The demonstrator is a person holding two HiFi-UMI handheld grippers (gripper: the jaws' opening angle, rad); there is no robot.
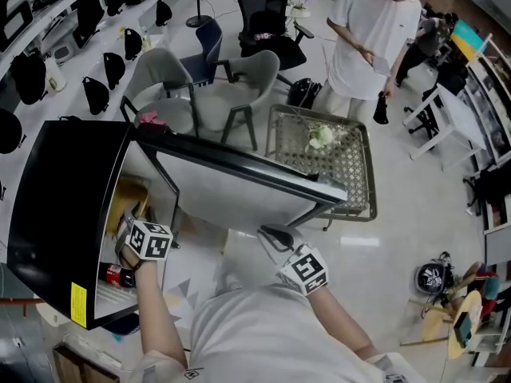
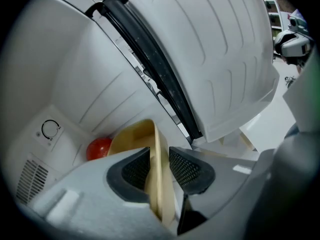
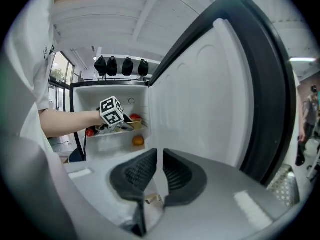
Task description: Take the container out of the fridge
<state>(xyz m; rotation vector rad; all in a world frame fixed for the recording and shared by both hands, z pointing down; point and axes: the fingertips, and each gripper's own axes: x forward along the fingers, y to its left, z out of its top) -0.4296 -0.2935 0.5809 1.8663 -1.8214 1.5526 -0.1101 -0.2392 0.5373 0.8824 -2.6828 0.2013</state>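
Observation:
The small black fridge (image 1: 56,214) stands open, its door (image 1: 239,178) swung to the right. On its upper shelf is a beige container (image 2: 132,139). My left gripper (image 2: 159,166) reaches into the fridge, and its pads are closed on the container's near wall. A red round fruit (image 2: 98,148) lies behind the container. In the head view the left gripper (image 1: 132,228) is at the shelf beside the container (image 1: 128,202). My right gripper (image 3: 160,166) hovers in front of the open door with its jaws together and nothing between them; it also shows in the head view (image 1: 275,236).
An orange fruit (image 3: 138,141) sits on the lower fridge shelf and a red can (image 1: 118,276) near the bottom. Behind the fridge are grey chairs (image 1: 239,94), a wire-mesh table (image 1: 351,174) and a standing person (image 1: 367,38).

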